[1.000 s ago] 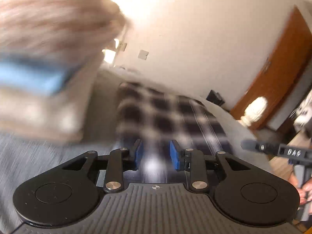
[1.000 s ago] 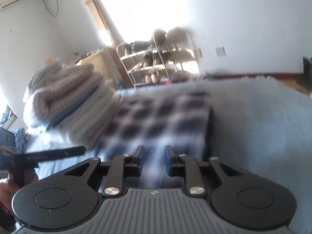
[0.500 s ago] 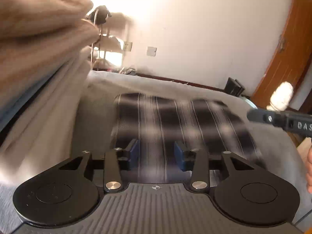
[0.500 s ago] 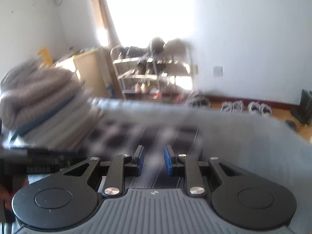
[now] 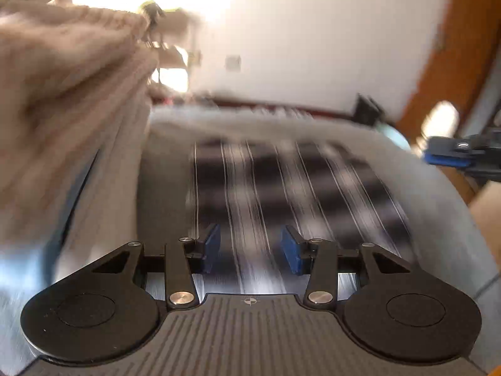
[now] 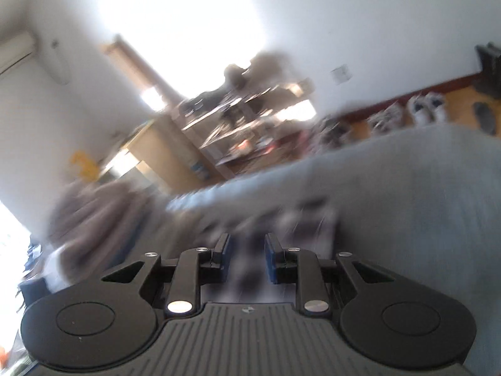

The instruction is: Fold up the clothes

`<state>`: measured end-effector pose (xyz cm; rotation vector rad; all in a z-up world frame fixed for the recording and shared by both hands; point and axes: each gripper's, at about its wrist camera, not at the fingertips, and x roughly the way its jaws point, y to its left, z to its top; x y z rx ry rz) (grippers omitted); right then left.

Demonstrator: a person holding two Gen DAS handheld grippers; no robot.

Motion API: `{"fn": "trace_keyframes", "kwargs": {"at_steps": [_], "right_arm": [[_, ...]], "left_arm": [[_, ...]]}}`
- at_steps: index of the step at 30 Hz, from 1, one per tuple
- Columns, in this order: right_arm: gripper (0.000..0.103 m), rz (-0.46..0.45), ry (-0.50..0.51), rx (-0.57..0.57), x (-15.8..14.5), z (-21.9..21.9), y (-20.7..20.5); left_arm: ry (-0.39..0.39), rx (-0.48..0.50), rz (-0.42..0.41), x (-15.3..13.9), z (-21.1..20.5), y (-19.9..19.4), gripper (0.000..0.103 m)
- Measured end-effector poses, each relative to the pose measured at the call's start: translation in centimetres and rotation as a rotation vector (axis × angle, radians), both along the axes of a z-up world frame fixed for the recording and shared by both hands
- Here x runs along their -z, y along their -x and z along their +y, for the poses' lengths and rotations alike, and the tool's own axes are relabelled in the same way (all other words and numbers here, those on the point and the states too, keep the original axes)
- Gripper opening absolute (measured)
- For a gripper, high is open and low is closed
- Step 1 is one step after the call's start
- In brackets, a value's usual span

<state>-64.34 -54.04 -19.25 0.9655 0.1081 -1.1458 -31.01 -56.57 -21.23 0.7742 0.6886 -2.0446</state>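
Observation:
A folded black-and-white plaid garment [image 5: 281,188] lies flat on the grey bed [image 5: 438,219]. My left gripper [image 5: 250,249] hovers over its near edge, open, with nothing pinched between the blue pads [image 5: 213,247]. In the right wrist view the same plaid garment [image 6: 300,219] is a blur just beyond my right gripper [image 6: 247,252], whose jaws stand narrowly apart with no cloth gripped. The right gripper [image 5: 454,153] also shows at the right edge of the left wrist view, off the garment's far right corner.
A tall stack of folded knitwear [image 5: 62,109] sits on the bed close to the left of the plaid garment; in the right wrist view the stack [image 6: 94,216] is at the left. A shoe rack [image 6: 244,125], shoes [image 6: 422,109] and a wooden door [image 5: 454,62] stand beyond the bed.
My left gripper's jaws have widened. Both views have swung: the right view has rolled and tipped toward the room, and the left view has turned away from the stack toward the plaid garment.

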Motion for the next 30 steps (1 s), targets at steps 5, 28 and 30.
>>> {"fn": "trace_keyframes", "kwargs": {"at_steps": [5,28,30], "right_arm": [[0.025,0.03,-0.165,-0.066,3.2,4.9,-2.9],[0.092,0.584,-0.199,0.099,0.0,26.3,-18.8],[0.095,0.626,-0.2,0.109,-0.1,27.3,-19.5]], "left_arm": [[-0.149,0.051,-0.051,3.3,2.5,-0.6,0.043],[-0.016,-0.174,-0.092,-2.9,23.6,-4.5,0.103],[-0.033,-0.188,-0.076,-2.7,24.5,-4.6,0.103]]}}
